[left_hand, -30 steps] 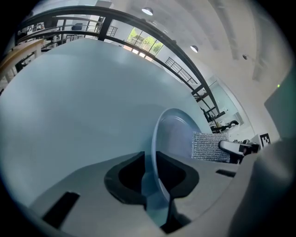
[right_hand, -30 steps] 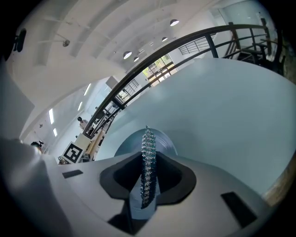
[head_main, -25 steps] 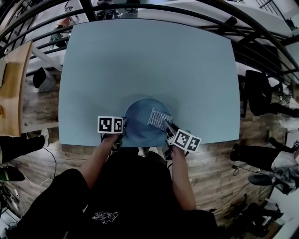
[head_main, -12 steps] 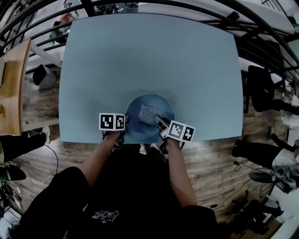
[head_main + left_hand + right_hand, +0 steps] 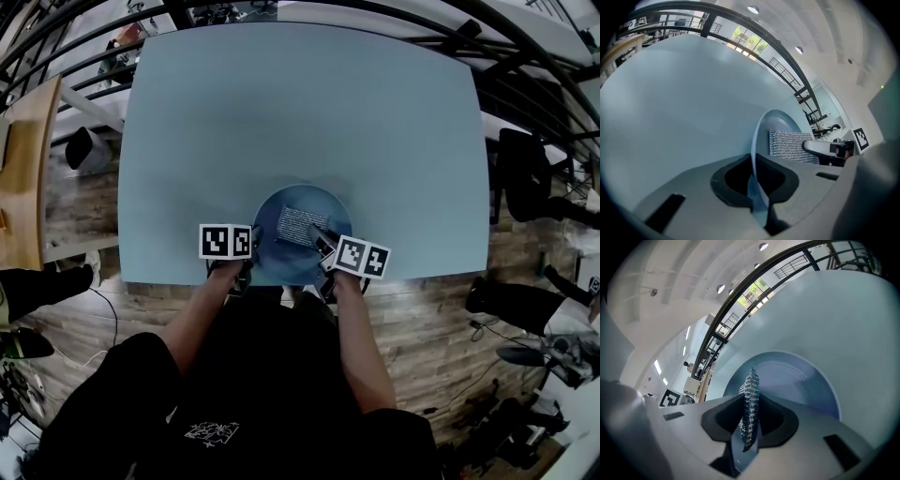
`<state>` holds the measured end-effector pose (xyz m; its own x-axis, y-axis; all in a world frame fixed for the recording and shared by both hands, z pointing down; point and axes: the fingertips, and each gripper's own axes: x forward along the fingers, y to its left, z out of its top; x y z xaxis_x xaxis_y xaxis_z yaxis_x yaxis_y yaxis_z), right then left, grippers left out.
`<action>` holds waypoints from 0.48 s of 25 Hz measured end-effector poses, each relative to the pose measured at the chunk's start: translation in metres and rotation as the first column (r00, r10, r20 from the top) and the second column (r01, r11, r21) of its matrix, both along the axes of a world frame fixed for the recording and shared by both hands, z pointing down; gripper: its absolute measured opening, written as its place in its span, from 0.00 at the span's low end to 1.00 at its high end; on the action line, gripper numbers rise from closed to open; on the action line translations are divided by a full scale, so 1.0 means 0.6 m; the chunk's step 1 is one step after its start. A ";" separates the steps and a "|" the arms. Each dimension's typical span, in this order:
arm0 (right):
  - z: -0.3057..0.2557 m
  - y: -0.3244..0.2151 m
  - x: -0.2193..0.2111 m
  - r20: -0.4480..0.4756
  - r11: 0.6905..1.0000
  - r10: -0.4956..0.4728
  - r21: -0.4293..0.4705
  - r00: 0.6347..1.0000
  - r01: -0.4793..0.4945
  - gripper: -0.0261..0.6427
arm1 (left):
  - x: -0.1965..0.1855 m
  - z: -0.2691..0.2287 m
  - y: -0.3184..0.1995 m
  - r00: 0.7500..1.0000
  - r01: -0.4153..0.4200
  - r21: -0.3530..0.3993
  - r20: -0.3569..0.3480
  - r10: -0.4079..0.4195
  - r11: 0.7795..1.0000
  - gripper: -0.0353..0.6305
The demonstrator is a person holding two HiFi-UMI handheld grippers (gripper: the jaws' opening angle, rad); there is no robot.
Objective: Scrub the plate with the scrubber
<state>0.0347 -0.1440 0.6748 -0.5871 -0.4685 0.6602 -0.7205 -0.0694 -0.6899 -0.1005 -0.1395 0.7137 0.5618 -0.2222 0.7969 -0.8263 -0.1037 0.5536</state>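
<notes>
Two grippers are working at the table's [image 5: 300,112] near edge, about midway along it. The left gripper [image 5: 253,255] is pointing steeply down at the plate's left rim. Its jaws have just been closing, and in the left gripper view they are pinching the thin rim of the plate [image 5: 780,123] edge-on between the pads of the left gripper [image 5: 757,190].

The right gripper [image 5: 320,241] is coming in from the near right, and its jaws are pressing together on the scrubber [image 5: 750,397], a silvery mesh pad that is standing edge-on in the right gripper's [image 5: 747,434] grip.

The blue plate [image 5: 328,203] is lying on the table, its near rim reaching the near edge. The scrubber [image 5: 294,223] is lying flat across the middle of the plate, touching its surface; the left gripper view is showing the scrubber [image 5: 790,145] as a grey rectangle on the plate's inner face.

Beyond the plate, the table is stretching bare to its far edge.
</notes>
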 end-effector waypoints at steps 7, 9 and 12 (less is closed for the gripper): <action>0.012 0.023 -0.034 -0.012 0.996 -0.095 -0.002 0.995 0.095 0.16 | -0.010 0.009 0.000 1.000 0.015 0.003 0.005 -0.015 1.000 0.09; 0.013 0.033 -0.041 -0.022 0.991 -0.131 -0.003 0.991 0.131 0.16 | -0.012 0.010 0.001 1.000 0.016 0.007 0.008 -0.016 1.000 0.09; 0.011 0.049 -0.041 -0.032 0.984 -0.176 -0.011 0.984 0.176 0.16 | -0.011 0.009 0.003 1.000 0.015 0.008 0.010 -0.015 1.000 0.09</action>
